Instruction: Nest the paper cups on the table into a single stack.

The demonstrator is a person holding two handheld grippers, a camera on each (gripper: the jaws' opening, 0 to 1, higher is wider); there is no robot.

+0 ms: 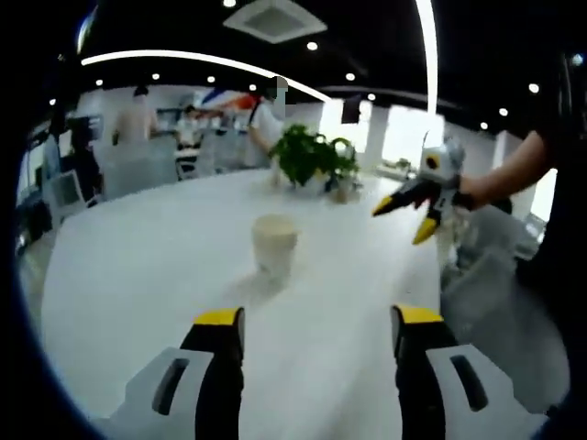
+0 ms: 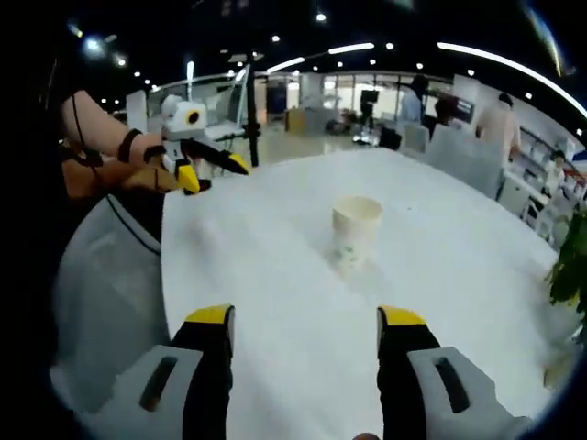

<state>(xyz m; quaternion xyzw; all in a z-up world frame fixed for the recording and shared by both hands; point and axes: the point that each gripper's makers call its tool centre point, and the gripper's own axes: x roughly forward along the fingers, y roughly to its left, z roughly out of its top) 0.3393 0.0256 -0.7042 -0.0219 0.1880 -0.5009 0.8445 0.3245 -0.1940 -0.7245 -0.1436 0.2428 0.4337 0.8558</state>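
A cream paper cup stack stands upright on the white worktop, at twelve o'clock from both spread, empty grippers: left gripper, right gripper.

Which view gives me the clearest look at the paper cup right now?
The right gripper view: the paper cup stands upright on the white table, its open rim and printed side sharp, ahead of the open right gripper. The left gripper view shows the same cup blurrier, with a plant behind it.
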